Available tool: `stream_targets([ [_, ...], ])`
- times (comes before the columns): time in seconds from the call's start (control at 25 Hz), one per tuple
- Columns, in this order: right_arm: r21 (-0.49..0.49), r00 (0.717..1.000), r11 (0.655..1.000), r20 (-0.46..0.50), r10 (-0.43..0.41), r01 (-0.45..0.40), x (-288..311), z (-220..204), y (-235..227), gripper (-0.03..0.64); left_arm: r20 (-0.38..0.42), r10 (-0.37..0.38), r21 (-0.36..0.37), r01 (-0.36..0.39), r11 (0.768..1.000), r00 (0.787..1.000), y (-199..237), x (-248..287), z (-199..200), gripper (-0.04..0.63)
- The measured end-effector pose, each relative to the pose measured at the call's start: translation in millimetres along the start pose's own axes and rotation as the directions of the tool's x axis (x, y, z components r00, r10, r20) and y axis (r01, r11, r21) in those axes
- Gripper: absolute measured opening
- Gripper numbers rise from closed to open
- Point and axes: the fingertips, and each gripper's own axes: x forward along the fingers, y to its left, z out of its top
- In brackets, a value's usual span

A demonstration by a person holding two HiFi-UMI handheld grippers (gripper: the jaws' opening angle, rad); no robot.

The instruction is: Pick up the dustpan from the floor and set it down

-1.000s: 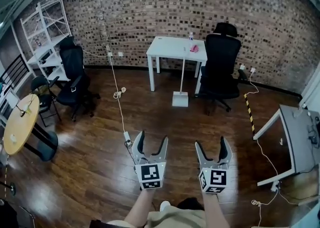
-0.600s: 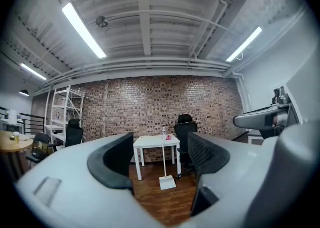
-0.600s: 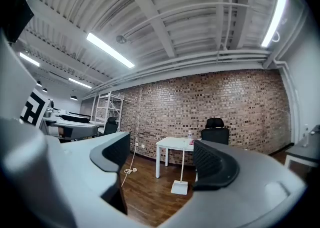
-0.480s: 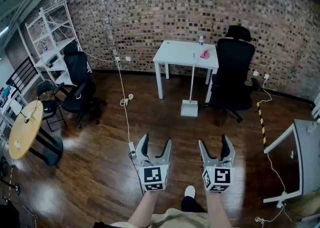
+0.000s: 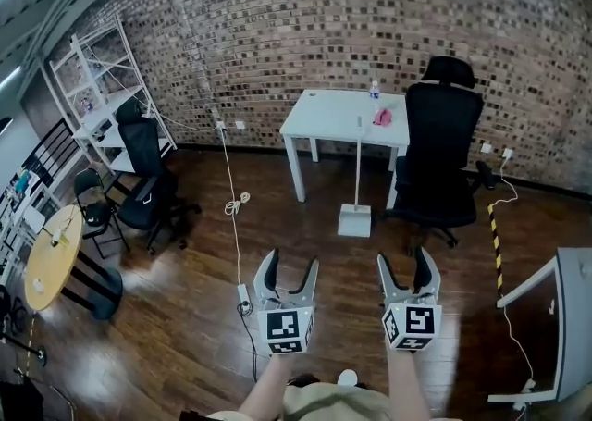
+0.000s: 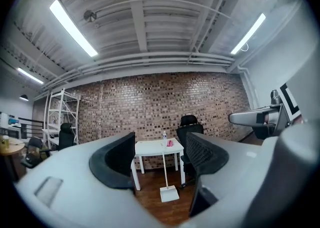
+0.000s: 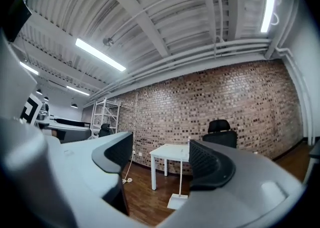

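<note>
We're in an office here: bare brick wall (image 5: 277,30), white desk (image 5: 342,118), black swivel chairs (image 5: 446,151), metal shelving (image 5: 102,95), strip lights (image 6: 72,27) overhead.

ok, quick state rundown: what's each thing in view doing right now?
dustpan: on the floor by the white table, handle upright, untouched.
left gripper: open, empty.
right gripper: open, empty, jaws have just been closing a little.
bottle: upright on the table.
black chair: upright, beside the table.
</note>
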Motion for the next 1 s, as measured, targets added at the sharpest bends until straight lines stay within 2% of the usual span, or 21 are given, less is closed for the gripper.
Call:
stream_targets([
  [0.24, 0.045, 0.998, 0.998, -0.053, -0.036, 0.039, 40.1, -35.8, -45.3, 0.337, -0.031, -0.006, 0.009, 0.006, 1.000, 0.999, -3.3, 47.3, -15.5, 0.298],
  [0.44, 0.050, 0.996, 0.998, -0.086, -0.027, 0.032, 78.4, -65.2, -40.4, 0.321, -0.049, -0.004, -0.020, 0.003, 1.000, 0.999, 20.8, 89.3, -41.7, 0.296],
  [0.64, 0.034, 0.994, 0.998, -0.098, -0.055, 0.058, 149.5, -80.6, -58.4, 0.314, -0.037, -0.079, -0.045, 0.078, 0.996, 0.996, 26.2, 176.6, -55.7, 0.296],
  [0.84, 0.003, 0.994, 0.997, -0.084, -0.073, 0.073, 242.9, -69.9, -63.5, 0.310, 0.012, -0.116, -0.075, 0.117, 0.990, 0.993, 65.5, 268.7, -45.1, 0.296],
  [1.0, -0.016, 0.996, 0.998, -0.062, -0.069, 0.068, 322.3, -64.8, -55.1, 0.288, 0.069, -0.109, -0.090, 0.115, 0.989, 0.992, 119.6, 335.1, -35.3, 0.293],
])
